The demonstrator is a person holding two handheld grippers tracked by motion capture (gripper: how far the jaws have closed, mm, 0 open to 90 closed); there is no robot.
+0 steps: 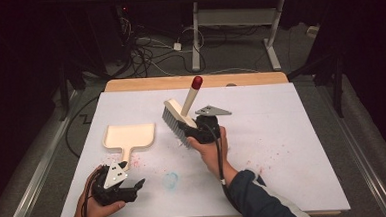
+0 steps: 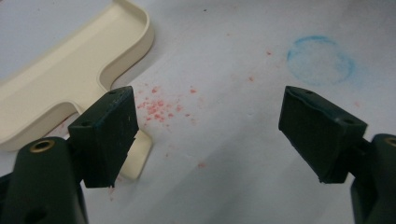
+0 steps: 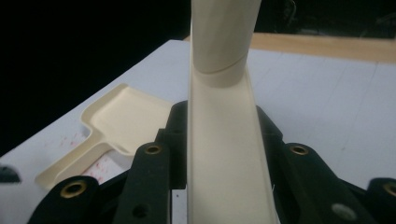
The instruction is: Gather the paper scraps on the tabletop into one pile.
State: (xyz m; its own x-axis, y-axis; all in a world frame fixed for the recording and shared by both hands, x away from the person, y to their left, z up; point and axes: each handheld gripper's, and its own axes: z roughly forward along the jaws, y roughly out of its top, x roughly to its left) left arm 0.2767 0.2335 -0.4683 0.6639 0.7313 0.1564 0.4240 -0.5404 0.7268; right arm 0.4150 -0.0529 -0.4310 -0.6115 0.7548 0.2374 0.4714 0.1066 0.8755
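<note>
Holding the brush above the table

Working over the white table, I see it speckled with pink crumbs and a faint blue ring. My right gripper is clamped on the brush, lifted off the surface near the centre, bristles facing left, red-tipped handle slanting up and away. My left gripper sits at the near left edge, spread wide with nothing between its pads. Its left pad overlaps the dustpan handle; the dustpan lies flat on the table.

White table cover, faint blue ring mark, desk legs and cables behind.
</note>
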